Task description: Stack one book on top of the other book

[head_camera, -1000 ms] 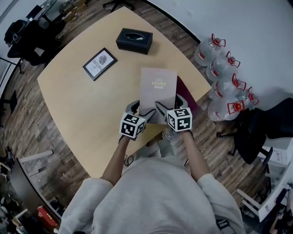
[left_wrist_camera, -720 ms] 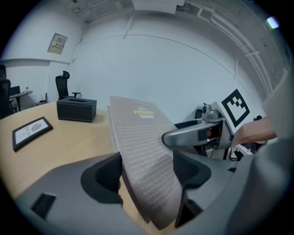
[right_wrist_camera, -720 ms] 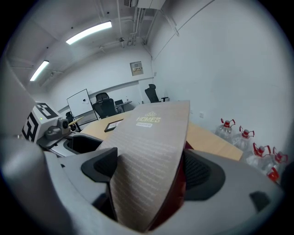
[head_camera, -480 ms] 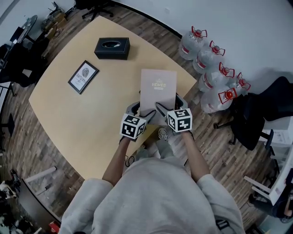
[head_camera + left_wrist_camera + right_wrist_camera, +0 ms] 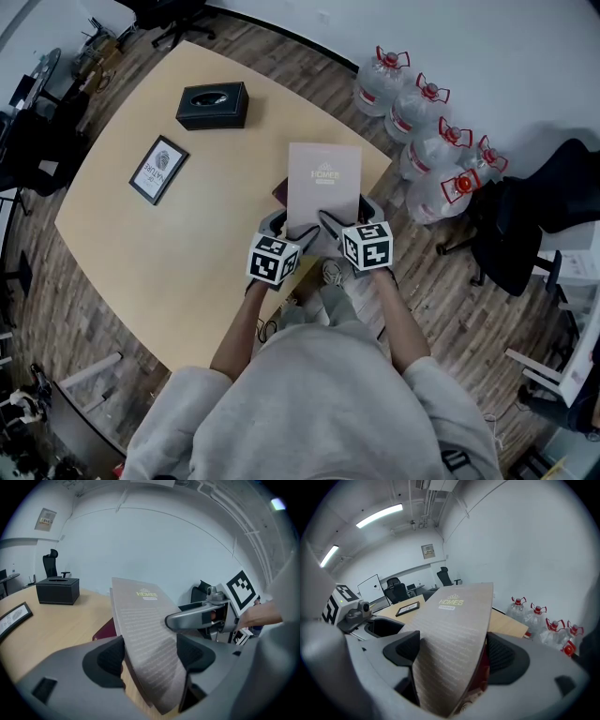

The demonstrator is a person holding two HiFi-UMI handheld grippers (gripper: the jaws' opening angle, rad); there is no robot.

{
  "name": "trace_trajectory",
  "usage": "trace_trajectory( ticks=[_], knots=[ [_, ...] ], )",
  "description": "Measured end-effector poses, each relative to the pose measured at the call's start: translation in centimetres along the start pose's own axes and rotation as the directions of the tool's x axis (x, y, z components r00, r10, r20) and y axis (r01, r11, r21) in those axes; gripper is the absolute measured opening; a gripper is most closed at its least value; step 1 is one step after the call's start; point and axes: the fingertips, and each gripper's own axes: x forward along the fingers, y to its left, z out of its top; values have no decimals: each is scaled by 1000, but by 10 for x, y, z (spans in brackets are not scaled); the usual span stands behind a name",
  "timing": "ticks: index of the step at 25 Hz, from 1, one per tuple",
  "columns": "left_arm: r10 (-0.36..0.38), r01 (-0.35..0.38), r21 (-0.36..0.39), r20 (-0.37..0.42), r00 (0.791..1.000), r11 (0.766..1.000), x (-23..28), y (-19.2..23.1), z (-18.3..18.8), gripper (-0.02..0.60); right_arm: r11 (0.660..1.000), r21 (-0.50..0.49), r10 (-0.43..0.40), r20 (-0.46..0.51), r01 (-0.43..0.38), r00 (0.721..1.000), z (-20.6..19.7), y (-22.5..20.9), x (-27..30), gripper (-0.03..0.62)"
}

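A grey-beige book (image 5: 323,187) with "HOMES" on its cover is held by its near edge, a little above the table. My left gripper (image 5: 286,228) is shut on its near left corner and my right gripper (image 5: 342,223) on its near right corner. In the left gripper view the book (image 5: 140,620) runs between the jaws of the left gripper (image 5: 150,656). In the right gripper view the book (image 5: 452,625) fills the gap of the right gripper (image 5: 450,653). A maroon book (image 5: 280,191) lies on the table beneath it. Only its left edge (image 5: 105,629) shows.
On the wooden table (image 5: 187,253) a black tissue box (image 5: 212,105) stands at the far left and a framed picture (image 5: 158,170) lies nearer. Several water bottles (image 5: 422,122) stand on the floor at the right, beside a black office chair (image 5: 534,225).
Both grippers carried the grey book rightward across the maroon book. The maroon book showed at its right side a second ago and now peeks out at its left.
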Motion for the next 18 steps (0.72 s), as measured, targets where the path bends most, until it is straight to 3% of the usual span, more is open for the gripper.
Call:
trace_trajectory(
  ticks=[18],
  knots=[
    [1,-3,-53,-49,999,999,12,11,-12,356,999,27,30,-51,-28,998,-12,-5,21,445]
  ],
)
